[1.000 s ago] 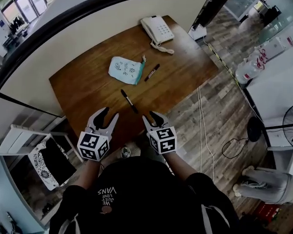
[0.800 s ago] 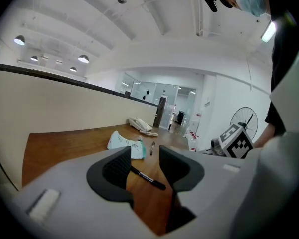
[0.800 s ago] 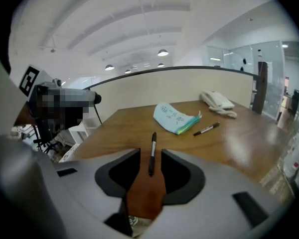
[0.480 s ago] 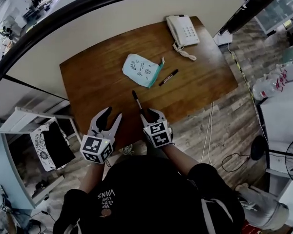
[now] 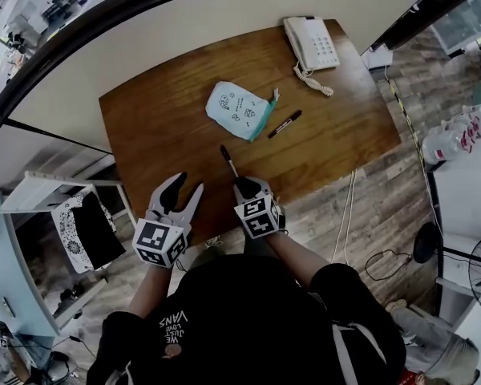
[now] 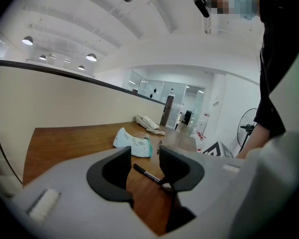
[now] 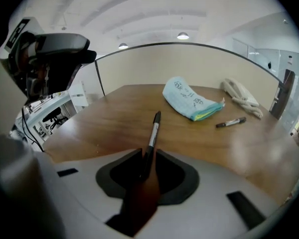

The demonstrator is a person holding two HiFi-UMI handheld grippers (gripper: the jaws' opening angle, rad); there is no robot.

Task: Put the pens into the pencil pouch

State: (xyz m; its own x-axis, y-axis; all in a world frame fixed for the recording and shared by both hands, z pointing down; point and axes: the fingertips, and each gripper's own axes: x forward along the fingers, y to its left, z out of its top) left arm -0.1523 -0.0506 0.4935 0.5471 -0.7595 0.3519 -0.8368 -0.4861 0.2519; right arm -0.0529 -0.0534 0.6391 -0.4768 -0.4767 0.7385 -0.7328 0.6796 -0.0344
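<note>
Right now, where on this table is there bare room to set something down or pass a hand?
Free: the table left of the pouch, out to its edge, and the right part between the phone and the front edge, past the far pen. Crowded: the middle, where pouch and both pens lie close, the right hand-held gripper astride the near pen.

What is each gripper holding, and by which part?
Nothing yet. The right gripper has its jaws apart around the near pen, at its end nearest the person. The left gripper is open, empty.
</note>
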